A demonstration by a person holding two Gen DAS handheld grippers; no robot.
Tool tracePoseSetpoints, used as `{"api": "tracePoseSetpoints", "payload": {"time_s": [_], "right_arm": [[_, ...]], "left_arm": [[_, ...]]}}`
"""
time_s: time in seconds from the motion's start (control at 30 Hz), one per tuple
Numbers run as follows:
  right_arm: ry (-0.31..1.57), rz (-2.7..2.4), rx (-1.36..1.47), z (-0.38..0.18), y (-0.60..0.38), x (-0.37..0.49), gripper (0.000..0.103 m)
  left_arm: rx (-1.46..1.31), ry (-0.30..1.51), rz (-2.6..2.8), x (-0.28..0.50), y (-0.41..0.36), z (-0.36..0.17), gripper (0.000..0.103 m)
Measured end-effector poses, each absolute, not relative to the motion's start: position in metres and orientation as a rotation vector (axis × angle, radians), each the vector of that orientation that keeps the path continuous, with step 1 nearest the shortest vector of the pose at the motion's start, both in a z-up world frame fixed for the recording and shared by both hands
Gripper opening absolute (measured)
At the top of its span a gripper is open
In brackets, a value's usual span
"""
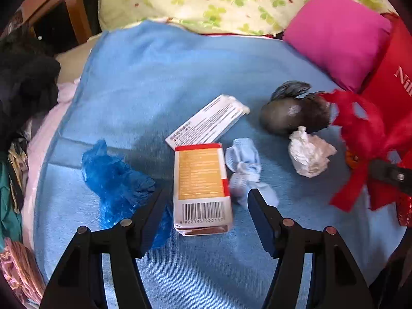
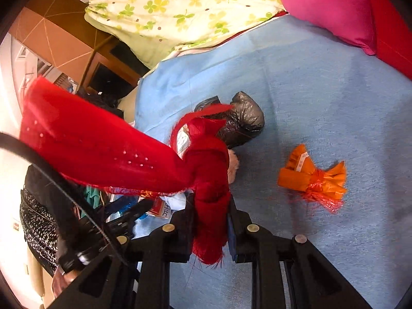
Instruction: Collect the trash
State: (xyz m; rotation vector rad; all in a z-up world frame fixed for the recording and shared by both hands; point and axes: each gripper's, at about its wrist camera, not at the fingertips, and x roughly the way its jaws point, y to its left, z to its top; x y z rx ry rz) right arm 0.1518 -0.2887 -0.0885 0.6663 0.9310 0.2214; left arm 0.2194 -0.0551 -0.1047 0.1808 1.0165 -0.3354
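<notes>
Two small cardboard boxes lie just ahead of the left gripper (image 1: 206,198): one orange and white box (image 1: 200,182) between its fingers, and one white printed box (image 1: 208,123) touching it beyond. One crumpled blue plastic bag (image 1: 116,180) sits by its left finger, and one pale blue wad (image 1: 244,170) by its right finger. Farther right are one white paper ball (image 1: 309,154) and one black plastic bundle (image 1: 291,113). One red bag (image 2: 103,149) is between the right gripper's (image 2: 209,211) fingers, with one orange wrapper (image 2: 311,177) to its right. One pink pillow (image 1: 337,36) lies beyond.
</notes>
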Motion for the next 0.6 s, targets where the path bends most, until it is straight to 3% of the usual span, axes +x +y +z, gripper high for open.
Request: {"api": "tracePoseSetpoints", "payload": {"time_s": [0.13, 0.2, 0.6], "right_arm": [[0.907, 0.236, 0.658, -0.083, -0.286, 0.152, 0.022], [0.902, 0.238, 0.661, -0.082, -0.287, 0.153, 0.022], [0.843, 0.218, 0.597, -0.069, -0.288, 0.143, 0.022]], "left_arm": [[0.151, 1.049, -0.353, 0.218, -0.052, -0.115, 0.066], [0.156, 1.066, -0.348, 0.217, -0.051, -0.121, 0.050], [0.098, 0.936, -0.367, 0.147, -0.036, -0.085, 0.049]]}}
